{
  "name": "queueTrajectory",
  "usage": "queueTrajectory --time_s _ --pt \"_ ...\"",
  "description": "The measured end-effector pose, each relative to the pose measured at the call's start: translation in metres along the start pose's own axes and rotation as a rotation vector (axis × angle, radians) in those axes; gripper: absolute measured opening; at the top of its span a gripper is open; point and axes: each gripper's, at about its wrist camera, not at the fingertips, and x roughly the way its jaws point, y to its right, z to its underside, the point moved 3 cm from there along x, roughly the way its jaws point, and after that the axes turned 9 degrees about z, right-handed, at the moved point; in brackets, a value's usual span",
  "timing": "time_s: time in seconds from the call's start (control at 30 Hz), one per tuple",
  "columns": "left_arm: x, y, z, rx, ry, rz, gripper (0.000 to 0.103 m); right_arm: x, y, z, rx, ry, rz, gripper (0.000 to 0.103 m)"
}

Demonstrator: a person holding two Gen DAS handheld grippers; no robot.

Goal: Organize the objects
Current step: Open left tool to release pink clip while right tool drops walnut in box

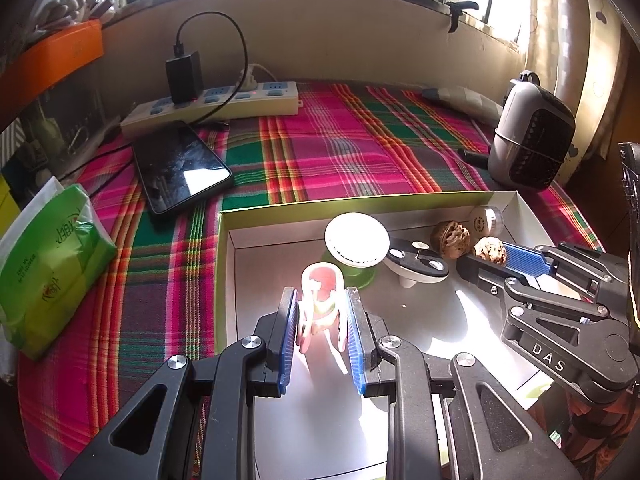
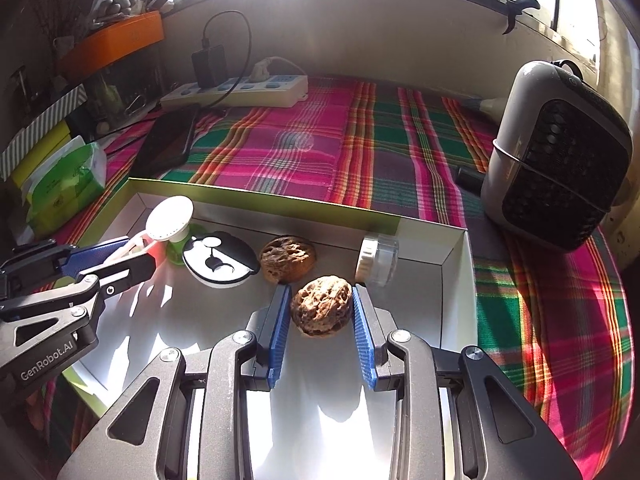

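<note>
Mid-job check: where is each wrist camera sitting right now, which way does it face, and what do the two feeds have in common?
Left wrist: sits behind the left gripper, angled down into the box; its fingers flank a pink and white toy; the right gripper enters at right.
Right wrist: sits behind the right gripper, angled down into the same box; its fingers flank a walnut; the left gripper enters at left.
Shared: box, second walnut, panda-faced piece, power strip, fan.
</note>
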Motion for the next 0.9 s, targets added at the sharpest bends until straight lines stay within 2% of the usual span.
queueTrajectory --time_s 0.17,0.37,0.6,0.9 --pt "-0.0001 0.0003 -0.0001 -0.002 0.002 0.007 0.022 -0.0005 -0.0004 -0.0002 0.003 0.004 -0.002 0.032" --pt "-0.0006 0.0013 0.0004 0.002 0.003 0.016 0.028 -0.0013 -0.0015 0.0 0.006 0.006 -0.002 0.032" --pt "-0.003 0.0003 0.0007 -0.007 0.006 0.015 0.031 -0.0038 -0.0052 0.0002 0.007 0.015 -0.01 0.041" --pt "-0.0078 0.0019 0.0041 -0.012 0.006 0.021 0.032 -0.0099 -0.0026 0.0017 0.018 0.028 -0.007 0.045"
